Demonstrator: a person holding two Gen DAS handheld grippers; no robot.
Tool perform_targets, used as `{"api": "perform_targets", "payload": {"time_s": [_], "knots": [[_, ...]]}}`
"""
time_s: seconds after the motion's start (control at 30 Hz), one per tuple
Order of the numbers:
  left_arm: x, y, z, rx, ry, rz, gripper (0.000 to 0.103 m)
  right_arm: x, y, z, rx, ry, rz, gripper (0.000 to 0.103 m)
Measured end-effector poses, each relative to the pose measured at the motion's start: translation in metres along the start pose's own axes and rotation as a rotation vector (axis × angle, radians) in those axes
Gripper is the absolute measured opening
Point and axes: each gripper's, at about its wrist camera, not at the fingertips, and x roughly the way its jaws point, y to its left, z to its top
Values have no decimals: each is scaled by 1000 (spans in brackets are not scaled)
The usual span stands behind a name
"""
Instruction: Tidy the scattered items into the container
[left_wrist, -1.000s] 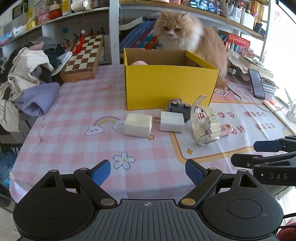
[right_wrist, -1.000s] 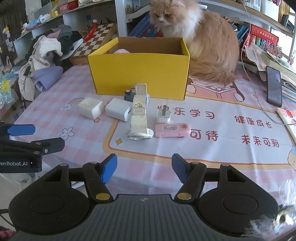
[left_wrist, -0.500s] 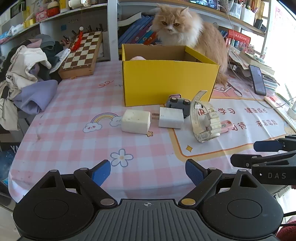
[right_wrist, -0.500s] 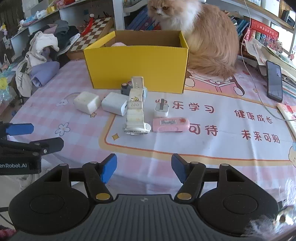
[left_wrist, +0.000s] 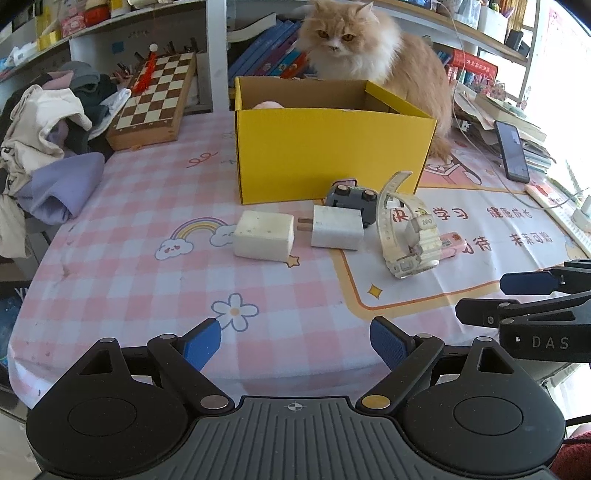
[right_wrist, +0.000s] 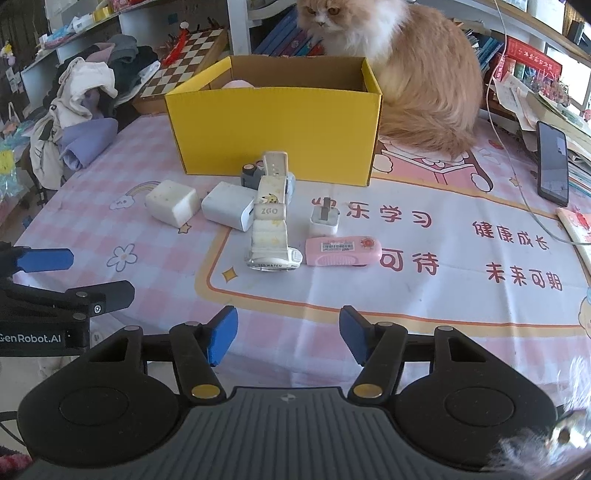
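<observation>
- Lay under everything: a table (left_wrist: 122, 236) covered in a pink-and-white checked cloth with rainbow and flower prints, a white study mat with an orange border and Chinese characters (right_wrist: 461, 236) over its right half.
- Sat at the far edge behind the box: a fluffy ginger-and-white cat (right_wrist: 417, 74).
- Stood open-topped near the far middle of the table: a yellow cardboard box (left_wrist: 332, 155), something pale pink (right_wrist: 238, 84) just showing over its rim, too hidden to identify.
- Hung over the left edge: a heap of white, grey and lilac clothes (left_wrist: 44, 147); leaned at the far left corner: a wooden chessboard (left_wrist: 155, 99).
- Hovered above the near edge, empty: the left gripper (left_wrist: 295, 343), blue pads spread wide with nothing between them.
- Hovered above the near edge, to the right of the other: the right gripper (right_wrist: 288, 334), jaws closing, gap still clear, pads touching nothing.
- Rested near the right edge: a black smartphone (right_wrist: 552, 162).
- Stood on its side at the mat's left border: a cream plastic smartwatch with a curled strap (right_wrist: 271, 221).
- Lay on the mat just right of the watch: a flat pink plastic device with a barcode label (right_wrist: 341, 251).
- Lay on the cloth in front of the box: a cream cube charger (left_wrist: 264, 236), and just right of it a white charger with its prongs pointing left (left_wrist: 338, 227).
- Lay close to the box's front wall, behind the white charger: a small dark grey gadget (left_wrist: 351, 197).
- Stood on the mat beyond the pink device: a small white plug adapter, prongs up (right_wrist: 324, 221).
</observation>
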Motion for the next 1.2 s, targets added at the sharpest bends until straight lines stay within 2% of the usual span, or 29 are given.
{"api": "perform_targets", "payload": {"time_s": [1.2], "knots": [[19,14,11,-13,22,-6,90,25,7,18,-22,40,-5,59]]}}
